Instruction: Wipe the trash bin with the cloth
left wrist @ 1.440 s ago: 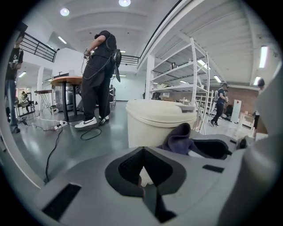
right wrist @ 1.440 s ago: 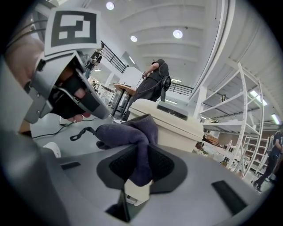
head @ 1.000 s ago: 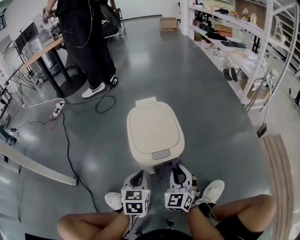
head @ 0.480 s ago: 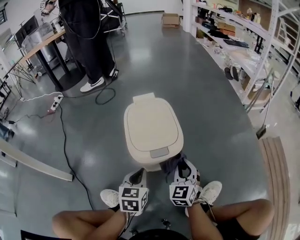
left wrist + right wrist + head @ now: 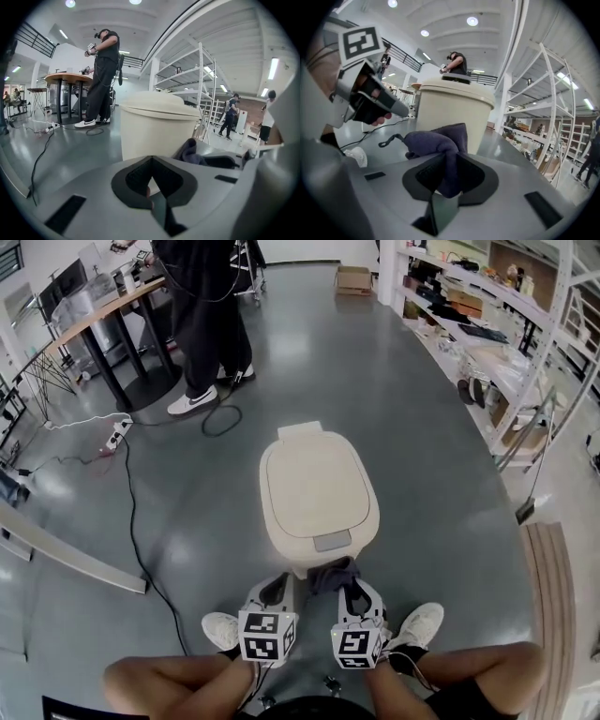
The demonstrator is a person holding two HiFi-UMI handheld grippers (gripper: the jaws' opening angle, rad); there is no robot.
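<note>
right tongs (image 5: 449, 174) clamp the purple cloth (image 5: 433, 140) by the near wall of the cream trash bin (image 5: 317, 488), left tongs (image 5: 151, 180) pinched together empty beside; best press the cloth flat and wipe in overlapping strokes.

The trash bin (image 5: 317, 498) stands at your twelve o'clock, the cloth (image 5: 330, 576) just before it. A person (image 5: 211, 324) stands beyond at eleven, shelves (image 5: 478, 343) at two.

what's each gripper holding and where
Right gripper pinches the purple cloth by a bunched fold; left gripper holds nothing, jaws together.
</note>
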